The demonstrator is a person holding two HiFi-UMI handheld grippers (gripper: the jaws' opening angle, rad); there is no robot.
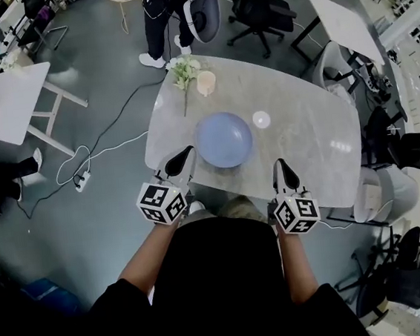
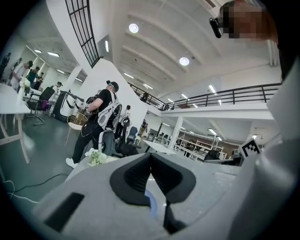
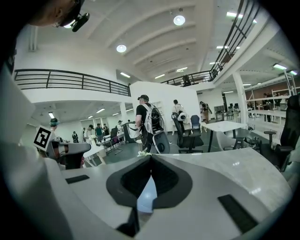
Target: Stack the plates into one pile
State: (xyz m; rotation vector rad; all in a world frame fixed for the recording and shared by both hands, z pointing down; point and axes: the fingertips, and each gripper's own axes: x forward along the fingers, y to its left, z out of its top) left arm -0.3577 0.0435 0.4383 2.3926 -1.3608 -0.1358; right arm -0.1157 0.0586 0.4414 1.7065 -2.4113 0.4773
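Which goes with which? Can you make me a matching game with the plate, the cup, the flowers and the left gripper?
Things:
1. plate
2. cup
3. flowers
4. left gripper

Clues:
A. shut, holding nothing
B. blue, in the middle of the table
C. beige, right beside the flowers
D. white and green, at the far edge

Pairs: 1-B, 2-C, 3-D, 4-A
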